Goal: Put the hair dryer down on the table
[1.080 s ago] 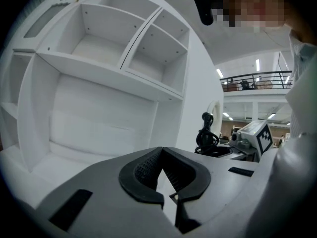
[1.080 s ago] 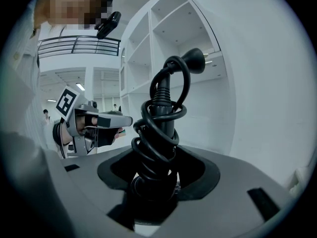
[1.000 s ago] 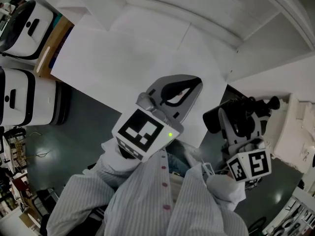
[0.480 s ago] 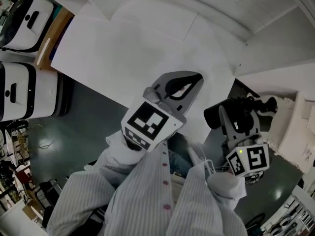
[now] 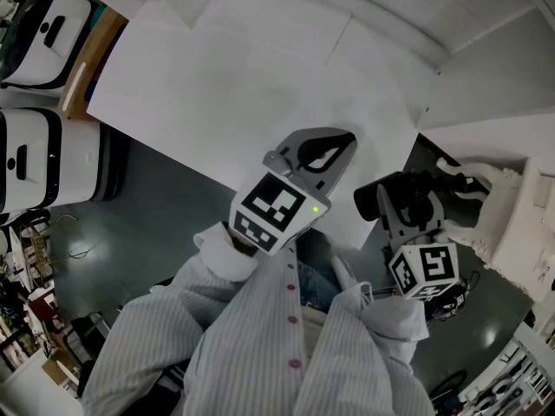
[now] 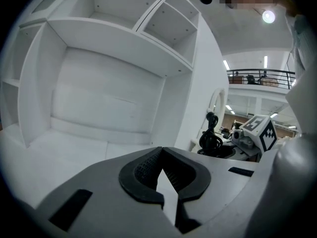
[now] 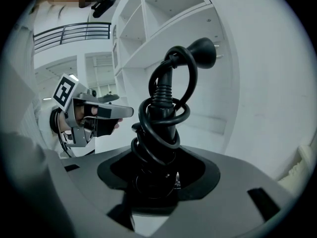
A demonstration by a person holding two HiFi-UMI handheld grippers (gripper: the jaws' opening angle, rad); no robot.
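Right gripper (image 5: 414, 210), held low at the person's right side: jaws clamped on the hair dryer (image 5: 383, 199). The right gripper view shows the black handle (image 7: 159, 133) standing up out of the pads, gripped near its base. The cord (image 7: 185, 63) is wound round the handle in several loops, and its plug (image 7: 204, 50) sticks out at the top.

Position of the dryer: in the air, not on the table (image 5: 217, 102). From the head view it hangs just off the table's right edge, over the dark floor (image 5: 165, 215), between the table and a pale knobbly object (image 5: 507, 219) further right. I cannot tell what that object is.

Left gripper (image 5: 325, 152): reaches over the near edge of the table, marker cube (image 5: 279, 210) toward the person. In its own view the jaws are closed, pad tips meeting, with only a thin wedge of white showing below the contact. Nothing between them.

Beyond the left gripper stands a white shelf unit (image 6: 109, 43), open-fronted, its compartments bare. To its right in that view, the coiled dryer and the right gripper's marker cube (image 6: 261, 131) are in sight.

Person: striped sleeves (image 5: 225, 336), light gloves on both hands.

Left of the table, on the floor side: two white cases (image 5: 39, 159) with black trim.
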